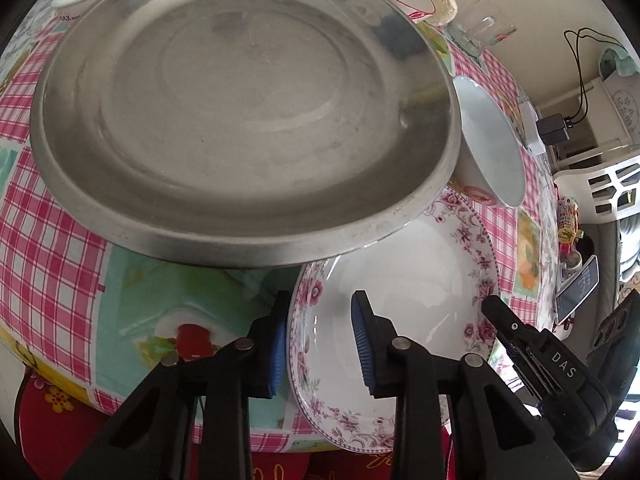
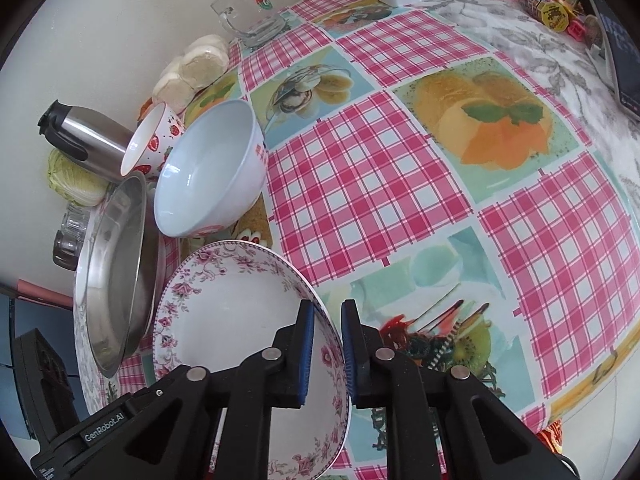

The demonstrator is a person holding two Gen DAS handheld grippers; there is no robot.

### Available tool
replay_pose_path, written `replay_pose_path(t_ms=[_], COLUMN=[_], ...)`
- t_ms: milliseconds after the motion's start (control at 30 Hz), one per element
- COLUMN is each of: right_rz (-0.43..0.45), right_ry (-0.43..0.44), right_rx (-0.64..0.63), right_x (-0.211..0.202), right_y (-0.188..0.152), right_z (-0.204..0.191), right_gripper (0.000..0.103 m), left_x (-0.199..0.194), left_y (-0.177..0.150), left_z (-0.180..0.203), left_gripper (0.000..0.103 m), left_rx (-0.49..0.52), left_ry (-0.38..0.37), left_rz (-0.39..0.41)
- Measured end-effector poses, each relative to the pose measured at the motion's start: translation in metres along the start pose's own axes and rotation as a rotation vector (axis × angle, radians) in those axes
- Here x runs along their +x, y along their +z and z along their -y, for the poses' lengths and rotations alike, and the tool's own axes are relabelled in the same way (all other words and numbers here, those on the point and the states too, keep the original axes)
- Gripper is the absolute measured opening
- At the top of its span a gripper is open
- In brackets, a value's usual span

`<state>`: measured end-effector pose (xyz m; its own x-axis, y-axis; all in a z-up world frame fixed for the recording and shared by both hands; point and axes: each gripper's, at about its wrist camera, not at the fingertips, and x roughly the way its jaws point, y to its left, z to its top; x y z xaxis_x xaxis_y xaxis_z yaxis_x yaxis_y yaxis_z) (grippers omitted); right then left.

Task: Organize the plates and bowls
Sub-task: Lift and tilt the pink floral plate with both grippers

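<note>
Your right gripper (image 2: pixel 327 350) is clamped on the near right rim of the floral plate (image 2: pixel 224 312), one blue pad inside the rim and one outside.

Your left gripper (image 1: pixel 321 340) straddles the same plate's left rim (image 1: pixel 404 300). Its jaws are narrowed but still apart, with the left pad (image 1: pixel 279 354) just outside the rim and the right pad (image 1: pixel 362 346) over the plate's white well. You cannot tell whether either pad presses on the rim.

Just beyond the left tongs, the steel plate (image 1: pixel 240 112) overlaps the floral plate's far edge. To its right stands a white bowl (image 1: pixel 490 148), close by the floral plate.

Beyond the right tongs, past that bowl (image 2: pixel 208 172), a strawberry-patterned cup (image 2: pixel 154 144) leans against a steel flask (image 2: pixel 84 136). Farther still a glass mug (image 2: pixel 248 14) stands on the checked tablecloth (image 2: pixel 360 184).
</note>
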<state>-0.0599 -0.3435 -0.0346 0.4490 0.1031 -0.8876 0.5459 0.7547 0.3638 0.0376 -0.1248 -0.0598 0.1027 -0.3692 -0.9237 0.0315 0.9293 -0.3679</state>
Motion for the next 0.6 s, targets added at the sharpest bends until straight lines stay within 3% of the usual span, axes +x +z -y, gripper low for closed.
replay_pose_path(t_ms=[600], right_rz=[-0.023], right_ry=[0.029], right_rx=[-0.015], right_x=[0.013], right_y=[-0.001], right_z=[0.001], right_gripper=[0.019], left_x=[0.002], left_y=[0.004], left_z=[0.001], left_gripper=[0.031], left_rx=[0.008], left_ry=[0.003], left_rz=[0.028])
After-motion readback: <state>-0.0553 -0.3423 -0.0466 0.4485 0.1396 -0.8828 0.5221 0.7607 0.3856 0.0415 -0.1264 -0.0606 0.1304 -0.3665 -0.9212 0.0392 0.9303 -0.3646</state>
